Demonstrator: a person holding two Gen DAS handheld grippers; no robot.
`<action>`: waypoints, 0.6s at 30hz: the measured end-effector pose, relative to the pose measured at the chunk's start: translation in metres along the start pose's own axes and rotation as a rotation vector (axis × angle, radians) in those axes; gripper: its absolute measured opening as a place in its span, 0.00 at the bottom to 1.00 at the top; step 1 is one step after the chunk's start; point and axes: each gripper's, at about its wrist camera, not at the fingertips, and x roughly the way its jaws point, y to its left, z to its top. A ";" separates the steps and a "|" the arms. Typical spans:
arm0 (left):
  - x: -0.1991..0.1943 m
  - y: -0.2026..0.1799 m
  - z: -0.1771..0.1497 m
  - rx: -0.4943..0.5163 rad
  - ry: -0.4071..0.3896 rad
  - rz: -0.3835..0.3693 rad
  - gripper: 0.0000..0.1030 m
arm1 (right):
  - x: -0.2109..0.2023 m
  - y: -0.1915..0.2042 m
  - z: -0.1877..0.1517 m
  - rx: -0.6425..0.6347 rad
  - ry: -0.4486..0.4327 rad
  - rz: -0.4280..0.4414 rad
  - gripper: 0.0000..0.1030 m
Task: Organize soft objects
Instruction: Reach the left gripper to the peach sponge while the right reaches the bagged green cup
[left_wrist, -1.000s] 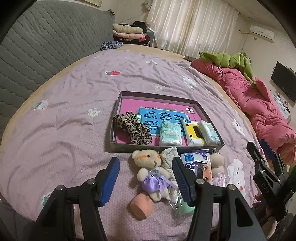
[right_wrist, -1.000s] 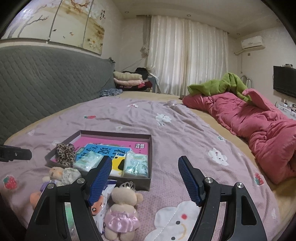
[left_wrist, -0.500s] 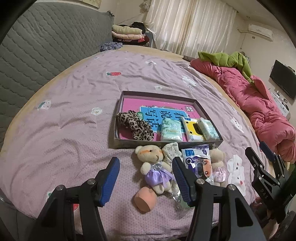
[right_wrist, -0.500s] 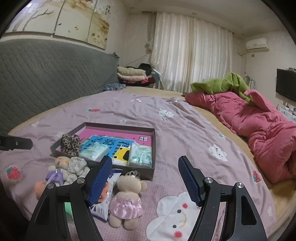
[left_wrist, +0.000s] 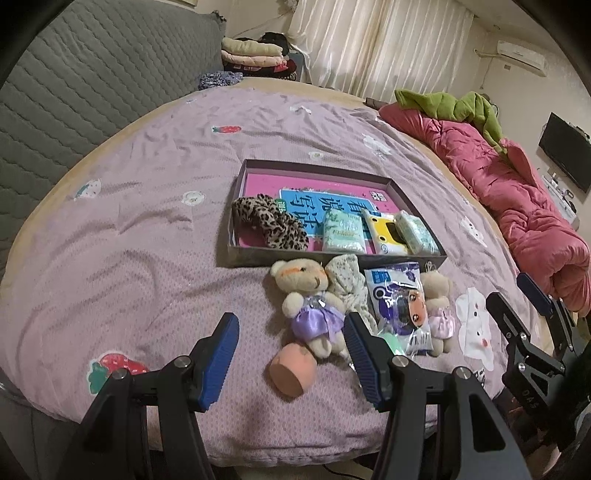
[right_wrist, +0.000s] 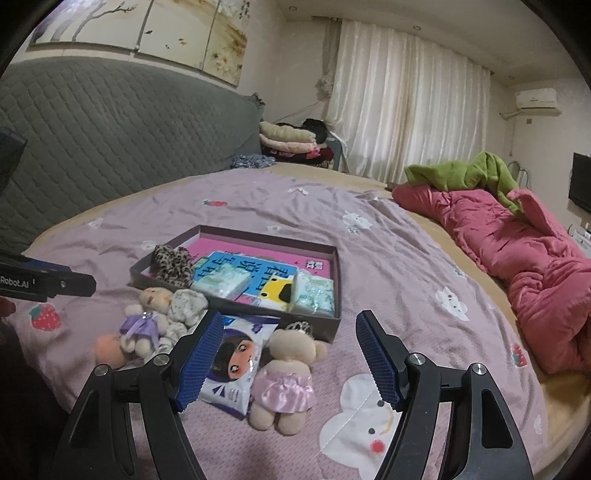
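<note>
- While both my tongs hang above the near edge of the lilac bedsheet (left_wrist: 140, 206), my left gripper (left_wrist: 290, 356) stands wide with nothing between its blue pads, and my right gripper (right_wrist: 286, 356) is spread just as wide and empty.
- The shallow dark box (left_wrist: 258, 254) lies flat on the sheet ahead of me, with a pink and blue book (left_wrist: 314, 195) as its floor.
- Inside it, along the near wall, sit a leopard scrunchie (left_wrist: 271, 221) at the left, then a green tissue pack (left_wrist: 341, 232), a yellow and white packet (left_wrist: 382, 236) and a second green tissue pack (left_wrist: 415, 234) at the right.
- Just outside the box's near wall lies the bear in the purple dress (left_wrist: 310, 299) on its back, touching a pale floral scrunchie (left_wrist: 347, 284) beside it.
- An orange sponge (left_wrist: 291, 369) rests by that bear's feet, in front of my left pads.
- To the right lie a wipes packet with a cartoon girl's face (right_wrist: 236, 363) and the bear in the pink dress (right_wrist: 286, 376), side by side and touching; in my right view both lie just beyond my left-hand pad.
- A pink quilt (right_wrist: 517, 258) with a green blanket (right_wrist: 469, 173) on it is bunched along the far right of the bed, well apart from the toys.
</note>
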 end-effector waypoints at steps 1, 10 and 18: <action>0.000 0.000 -0.001 0.004 0.003 0.003 0.57 | -0.002 0.001 -0.001 0.001 0.003 0.007 0.73; -0.004 0.008 -0.009 0.017 0.014 0.015 0.57 | -0.009 0.011 -0.002 0.006 0.024 0.053 0.73; -0.003 0.005 -0.021 0.054 0.035 0.016 0.57 | -0.013 0.022 -0.003 0.029 0.055 0.112 0.73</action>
